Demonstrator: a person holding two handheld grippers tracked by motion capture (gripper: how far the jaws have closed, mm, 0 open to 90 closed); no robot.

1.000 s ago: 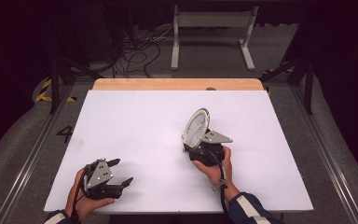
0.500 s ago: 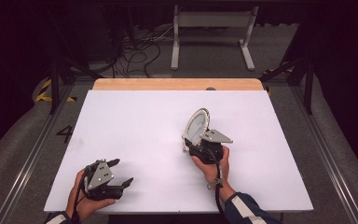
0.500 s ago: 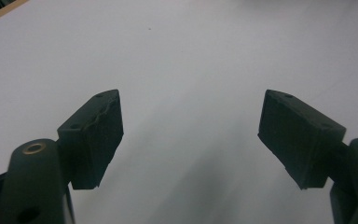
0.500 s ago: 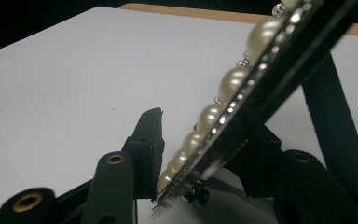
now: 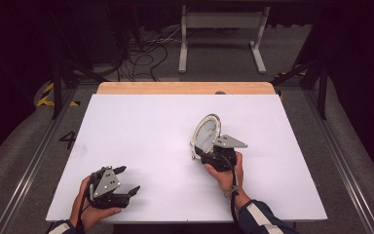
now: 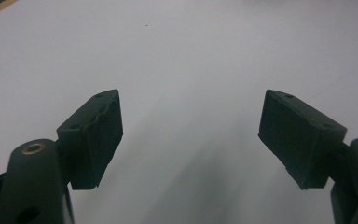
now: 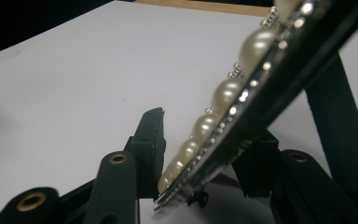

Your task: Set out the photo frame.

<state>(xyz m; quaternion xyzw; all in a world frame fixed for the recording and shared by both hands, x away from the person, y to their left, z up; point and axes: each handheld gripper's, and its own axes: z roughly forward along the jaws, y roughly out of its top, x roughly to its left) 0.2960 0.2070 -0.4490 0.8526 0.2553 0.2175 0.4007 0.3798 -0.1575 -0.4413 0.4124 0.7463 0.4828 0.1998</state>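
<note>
High view showed the right claw (image 5: pixel 209 150) clamped on the lower edge of an oval pearl-rimmed mirror (image 5: pixel 207 134), which stood tilted above the white table (image 5: pixel 151 126), long axis rising away from the claw. Well apart to its left, the left claw (image 5: pixel 126 180) rested wide and empty, farther from the mirror.

We have much free room on the table

On the white table (image 5: pixel 141 126) only the tilted pearl-rimmed mirror (image 5: pixel 205 132), in the right gripper (image 5: pixel 209 150), blocks the middle.
</note>
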